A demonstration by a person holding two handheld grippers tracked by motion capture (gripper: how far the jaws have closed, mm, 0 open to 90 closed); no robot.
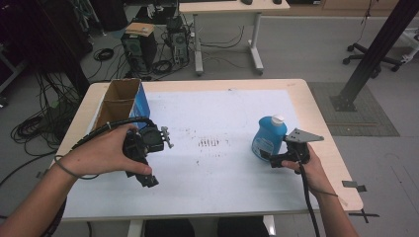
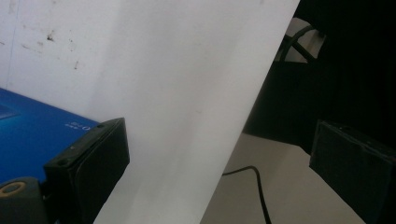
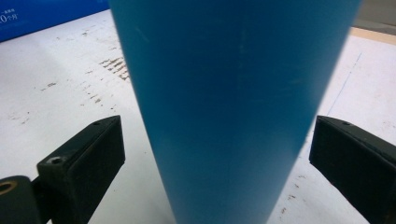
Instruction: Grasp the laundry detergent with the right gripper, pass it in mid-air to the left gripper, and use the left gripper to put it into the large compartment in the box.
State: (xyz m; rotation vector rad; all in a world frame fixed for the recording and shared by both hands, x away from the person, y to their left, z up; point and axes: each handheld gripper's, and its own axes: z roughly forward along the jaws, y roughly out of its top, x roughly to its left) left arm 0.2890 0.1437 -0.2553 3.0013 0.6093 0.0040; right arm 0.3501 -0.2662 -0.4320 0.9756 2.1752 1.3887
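A blue bottle [image 1: 269, 136] with a white cap stands upright on the right part of the white sheet [image 1: 217, 168]. My right gripper [image 1: 276, 159] is at its near right side. In the right gripper view the bottle [image 3: 233, 93] stands between the two black jaws of the gripper [image 3: 217, 135], which is open, with a gap on each side. A hand holds my left gripper [image 1: 143, 168] over the sheet's left part. It is open [image 2: 219, 140] with nothing between its jaws, looking down at the sheet [image 2: 177, 93] and the table's edge.
An open cardboard box with a blue side [image 1: 121, 101] stands at the table's back left; its blue face [image 2: 32, 121] is close to the left gripper. Dark smudges [image 1: 210, 143] mark the sheet's middle. Beyond the table are a desk [image 1: 227, 10], computer towers and floor cables.
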